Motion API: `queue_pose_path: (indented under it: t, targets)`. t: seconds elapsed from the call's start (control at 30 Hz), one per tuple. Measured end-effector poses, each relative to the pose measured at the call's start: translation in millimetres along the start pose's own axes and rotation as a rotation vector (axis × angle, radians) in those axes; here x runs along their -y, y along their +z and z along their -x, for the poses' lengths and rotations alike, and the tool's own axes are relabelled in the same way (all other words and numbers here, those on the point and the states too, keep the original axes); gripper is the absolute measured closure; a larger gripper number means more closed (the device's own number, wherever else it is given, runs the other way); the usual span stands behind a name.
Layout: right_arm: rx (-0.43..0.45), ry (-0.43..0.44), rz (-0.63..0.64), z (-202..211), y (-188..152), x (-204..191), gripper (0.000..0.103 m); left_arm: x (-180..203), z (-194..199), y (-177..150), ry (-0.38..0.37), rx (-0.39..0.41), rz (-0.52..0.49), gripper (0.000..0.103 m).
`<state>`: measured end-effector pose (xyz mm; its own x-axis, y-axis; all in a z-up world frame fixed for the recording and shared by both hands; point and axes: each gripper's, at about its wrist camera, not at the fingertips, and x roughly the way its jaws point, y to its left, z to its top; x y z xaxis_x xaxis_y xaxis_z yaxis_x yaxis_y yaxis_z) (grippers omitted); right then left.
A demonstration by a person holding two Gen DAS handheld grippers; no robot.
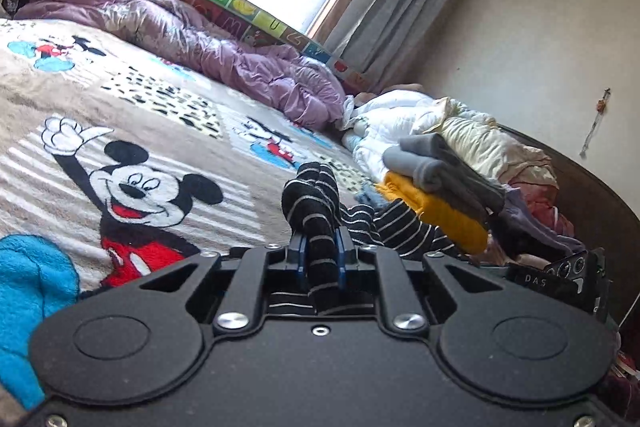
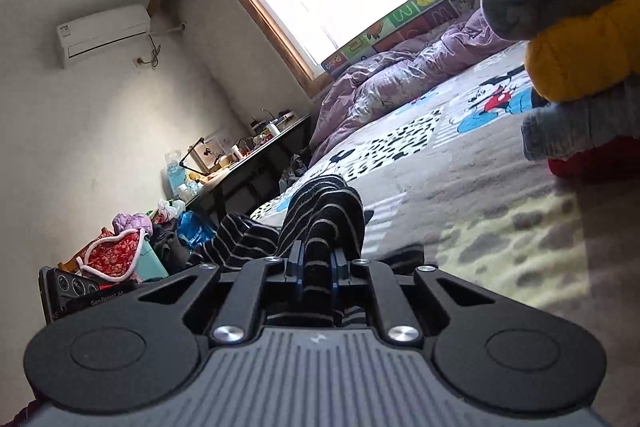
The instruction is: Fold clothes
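Left gripper [image 1: 322, 251] clamps striped garment [image 1: 316, 203]; right gripper [image 2: 318, 261] pinches same fabric, bunched above Mickey blanket [image 1: 132, 131]. Folded stack [image 1: 440, 187] just beside.

Left gripper [image 1: 323, 251]: blue fingers [image 1: 301, 254] clamped on a bunched fold of black striped garment [image 1: 316, 203]. Fabric trails right toward folded stack: grey item [image 1: 436, 163] on top of yellow item [image 1: 444, 211]. Beneath lies cartoon-mouse blanket [image 1: 132, 163] on bed. Purple duvet [image 1: 224, 47] crumpled near window.
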<state>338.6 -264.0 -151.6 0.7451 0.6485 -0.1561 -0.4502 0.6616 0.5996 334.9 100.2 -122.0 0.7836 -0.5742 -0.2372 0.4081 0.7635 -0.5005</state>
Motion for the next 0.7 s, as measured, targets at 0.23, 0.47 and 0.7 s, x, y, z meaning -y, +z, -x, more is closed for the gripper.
queue_pose_path:
  t: [0.23,0.47,0.7]
  targets:
    - [-0.031,-0.039,-0.055,-21,-5,23,0.090,-16,-20,-2,0.030,-0.042,0.015,0.092]
    - [-0.071,-0.077,-0.106,-31,-14,35,0.089,-21,-32,-10,0.109,-0.104,0.016,0.090]
    - [-0.030,-0.115,-0.124,-15,-7,38,0.068,-17,-8,0,0.149,-0.049,0.029,0.052]
